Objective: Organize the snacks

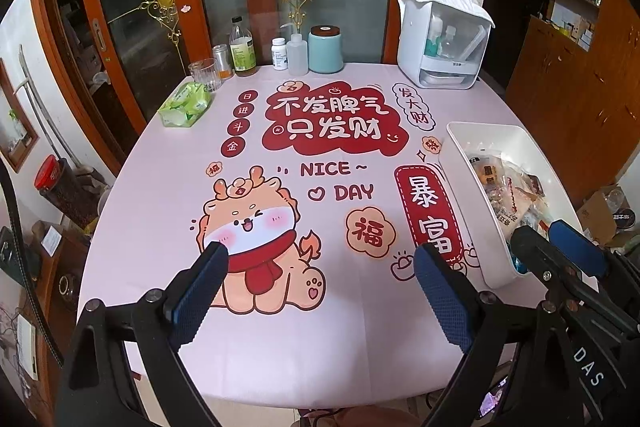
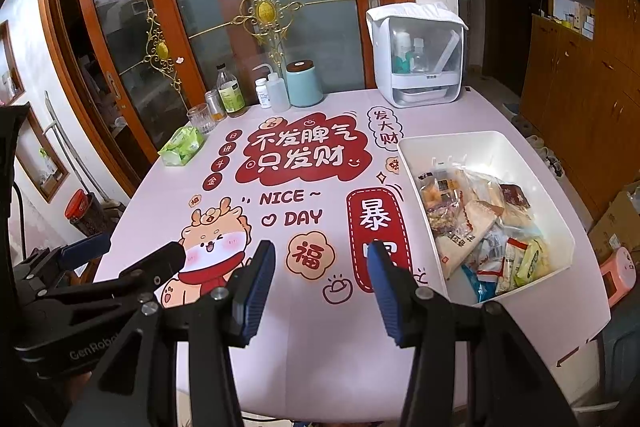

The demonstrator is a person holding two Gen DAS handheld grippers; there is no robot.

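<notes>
On the pink printed tablecloth (image 1: 320, 327) nothing lies loose; the snack packets (image 2: 476, 223) are all piled inside the white bin (image 2: 496, 143), which sits at the right of both views, close to the table's right edge. Low in the left wrist view, the left gripper (image 1: 322, 261) hangs above the cartoon dragon print with its blue-padded jaws spread wide and nothing between them. Low in the right wrist view, the right gripper (image 2: 322, 259) hangs over the cloth just left of the bin, its jaws set narrower, also with nothing in them. Toward the upper middle, along the table's far edge by the glass doors, stand a drinking glass (image 1: 205, 74), a labelled bottle (image 1: 242, 47), a teal canister (image 1: 326, 49) and a white cabinet-like box (image 1: 440, 39). At left centre lies a green tissue pack (image 1: 185, 105).
</notes>
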